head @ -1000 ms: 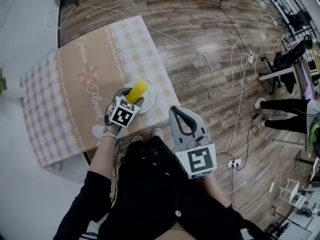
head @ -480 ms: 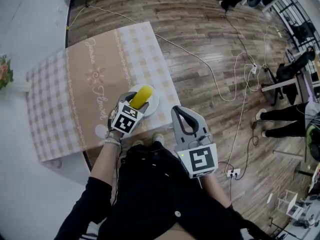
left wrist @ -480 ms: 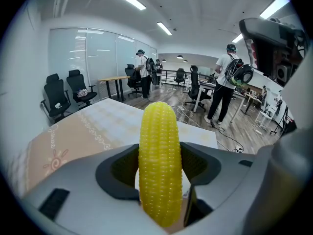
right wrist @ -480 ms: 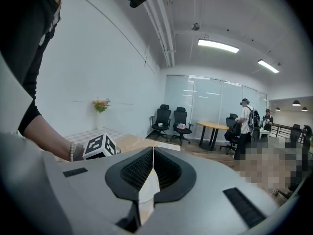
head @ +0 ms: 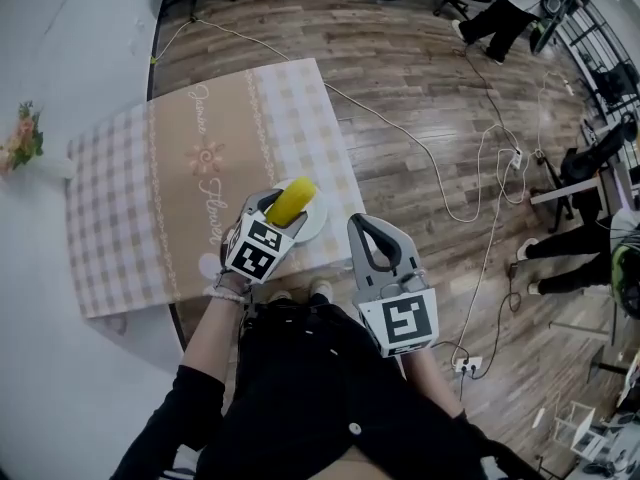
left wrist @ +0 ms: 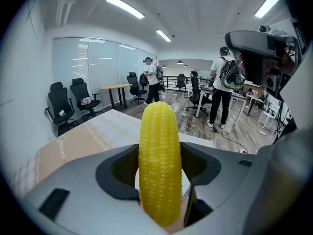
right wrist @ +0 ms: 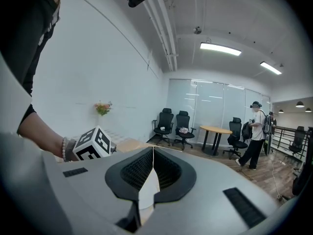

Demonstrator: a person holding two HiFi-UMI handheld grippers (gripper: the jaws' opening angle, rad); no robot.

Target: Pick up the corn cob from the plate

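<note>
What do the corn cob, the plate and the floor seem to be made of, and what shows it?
Corn cob: likely moulded plastic; uniform yellow kernels, faint sheen.
Plate: plain smooth white, ceramic or plastic, cannot tell.
Floor: wood or wood-look laminate; brown planks with grain and seams.

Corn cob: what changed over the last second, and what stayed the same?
No new grasp or release: the left gripper stays shut on the corn cob, held over the plate throughout. Only the head view's framing shifts slightly. The right gripper stays shut, empty, off the table's near edge.
</note>
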